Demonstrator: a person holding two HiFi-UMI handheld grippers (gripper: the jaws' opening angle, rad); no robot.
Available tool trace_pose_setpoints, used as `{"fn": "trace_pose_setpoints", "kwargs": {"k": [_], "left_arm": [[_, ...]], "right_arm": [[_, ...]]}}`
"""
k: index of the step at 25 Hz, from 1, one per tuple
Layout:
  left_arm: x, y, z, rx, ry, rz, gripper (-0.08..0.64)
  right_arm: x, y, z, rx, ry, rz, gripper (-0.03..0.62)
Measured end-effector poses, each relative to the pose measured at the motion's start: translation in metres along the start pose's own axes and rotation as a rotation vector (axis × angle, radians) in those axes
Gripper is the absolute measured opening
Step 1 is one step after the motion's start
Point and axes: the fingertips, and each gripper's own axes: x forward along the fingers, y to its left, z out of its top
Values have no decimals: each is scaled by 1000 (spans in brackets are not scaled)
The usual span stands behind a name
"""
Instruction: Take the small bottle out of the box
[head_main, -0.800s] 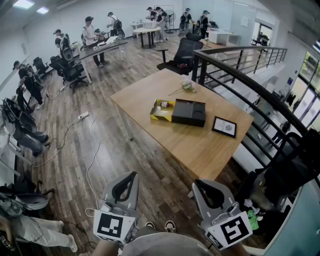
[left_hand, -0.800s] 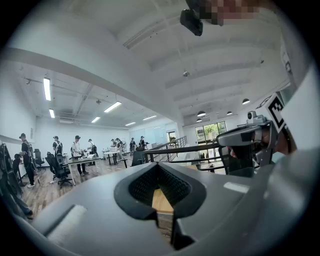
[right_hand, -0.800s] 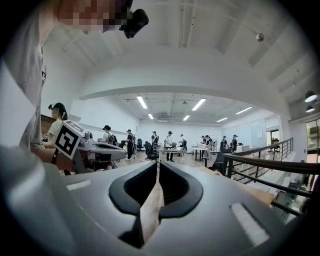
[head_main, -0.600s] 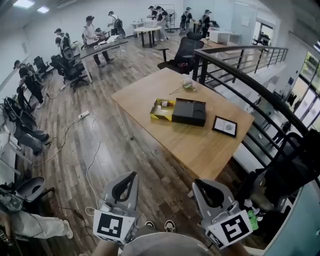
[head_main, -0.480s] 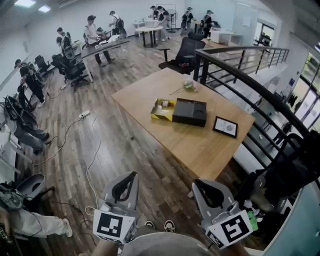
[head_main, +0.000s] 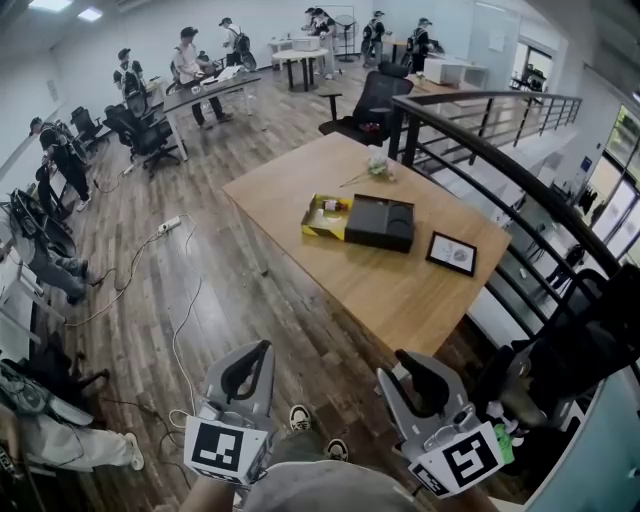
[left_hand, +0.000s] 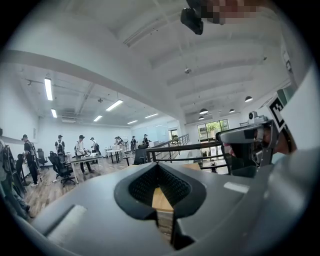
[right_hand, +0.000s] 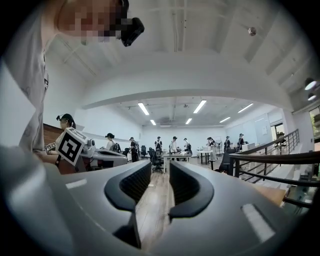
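Hanging low at the near left of the head view, the left gripper (head_main: 258, 356) has its jaws meeting at the tips with nothing between them, and only bare tabletop shows through the hollow behind the pads. Ahead of it and well apart lies the open yellow box (head_main: 316, 230), and the small bottle (head_main: 330, 207) sits inside, toward the box's far end. It looks to lie on its side, though it is too small here to be sure which way its long axis runs. A black case (head_main: 380, 222) touches the box's right side, and a framed picture (head_main: 449, 253) lies apart from it further right. The right gripper (head_main: 410, 368) is held low at the near right, its jaws standing a little apart and empty, with only floor seen between them. The box lies forward of both claws and about midway between them across the picture (neither is clearly nearer, in my judgement), so the coming move is a long reach forward and over the box's wall. The wooden table (head_main: 400, 295) is otherwise bare near its front corner. Round it the plank floor (head_main: 200, 280) carries a loose cable (head_main: 180, 330) at left, people work at desks along the far wall, an office chair (head_main: 368, 100) stands behind the table, and a dark railing (head_main: 500, 165) curves down the right.
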Motion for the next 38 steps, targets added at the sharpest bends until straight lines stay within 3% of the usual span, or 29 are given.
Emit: {"fn": "trace_pose_setpoints", "kwargs": {"k": [2, 4, 19, 29, 38], "left_arm": [[2, 3, 2, 5, -1, 3, 0], [6, 6, 4, 10, -3, 6, 0], [83, 74, 0, 3, -2, -6, 0], [174, 170, -10, -18, 26, -23, 0], [256, 264, -32, 27, 53, -69, 0]], "right_arm": [[1, -5, 7, 14, -33, -9, 170], [5, -8, 9, 15, -38, -11, 183], [108, -48, -19, 23, 47, 7, 183], [242, -97, -43, 24, 127, 2, 183], [367, -151, -99, 19, 308, -62, 183]]}}
